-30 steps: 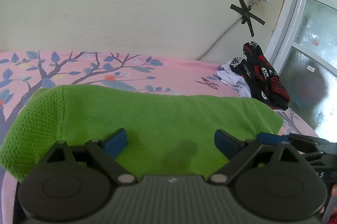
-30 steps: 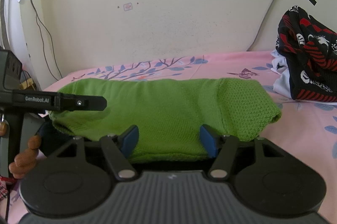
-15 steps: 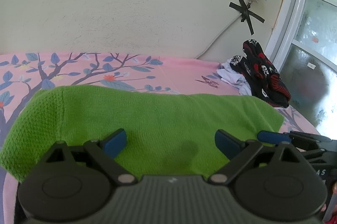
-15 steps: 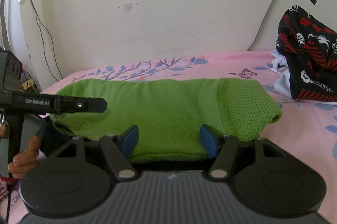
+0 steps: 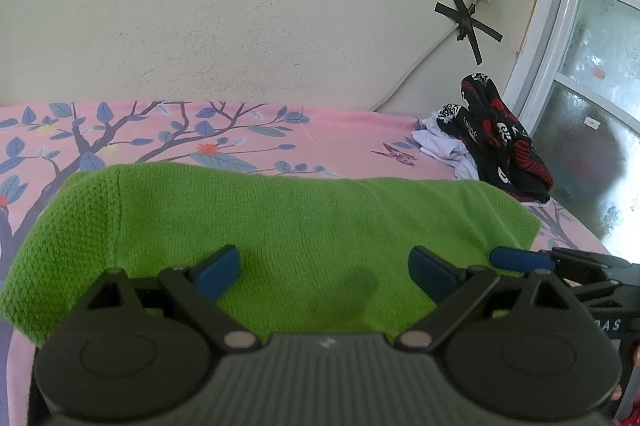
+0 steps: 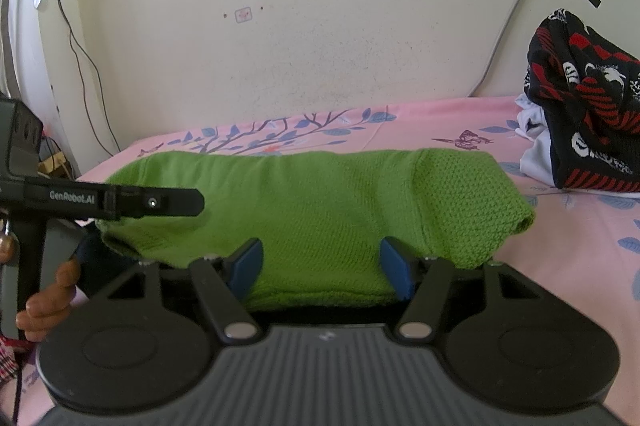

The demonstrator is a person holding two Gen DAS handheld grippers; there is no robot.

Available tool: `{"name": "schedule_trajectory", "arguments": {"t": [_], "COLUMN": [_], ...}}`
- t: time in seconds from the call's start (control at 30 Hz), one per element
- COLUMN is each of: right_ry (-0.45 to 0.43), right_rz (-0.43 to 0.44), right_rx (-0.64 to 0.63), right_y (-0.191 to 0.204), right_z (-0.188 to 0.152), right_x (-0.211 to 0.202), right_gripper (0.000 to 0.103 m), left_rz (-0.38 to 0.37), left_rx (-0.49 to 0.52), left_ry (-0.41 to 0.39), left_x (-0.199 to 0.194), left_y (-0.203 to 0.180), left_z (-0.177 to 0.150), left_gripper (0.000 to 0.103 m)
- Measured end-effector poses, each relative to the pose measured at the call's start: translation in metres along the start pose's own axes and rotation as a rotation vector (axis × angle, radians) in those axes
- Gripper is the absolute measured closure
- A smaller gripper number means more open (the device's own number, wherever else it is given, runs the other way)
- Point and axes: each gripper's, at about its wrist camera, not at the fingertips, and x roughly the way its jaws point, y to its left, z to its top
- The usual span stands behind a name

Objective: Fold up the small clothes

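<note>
Change: none seen since a second before; green knit (image 5: 280,226) lay flat, folded long
Left gripper (image 5: 324,272): jaws apart, empty
Right gripper (image 6: 320,262): jaws apart, empty; next fold likely pending

one green knit garment (image 5: 280,222), two hand-held grippers (image 5: 324,272) (image 6: 320,266)

Home bedroom, floral bedsheet (image 5: 340,134), clothes pile (image 6: 580,118)

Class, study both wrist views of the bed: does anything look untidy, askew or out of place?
Yes. A black and red patterned garment lies crumpled in a heap over a white one at the bed's far corner by the wall, unfolded. The green knit garment lies flat and smooth. Nothing looks spilled or damaged.
</note>
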Motion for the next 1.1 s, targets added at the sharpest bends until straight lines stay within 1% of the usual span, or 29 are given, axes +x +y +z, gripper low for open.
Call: {"name": "schedule_trajectory", "arguments": {"t": [1.1], "right_ry": [-0.001], "right_rz": [0.000], "right_rx": [0.003], "right_y": [0.0025], "right_z": [0.0000], "right_x": [0.0009], "right_gripper": [0.047], "left_rz": [0.016], "left_rx": [0.013], "left_ry": [0.003], "left_x": [0.0004], "left_y": [-0.0031], "left_z": [-0.0001], "left_gripper": [0.008]}}
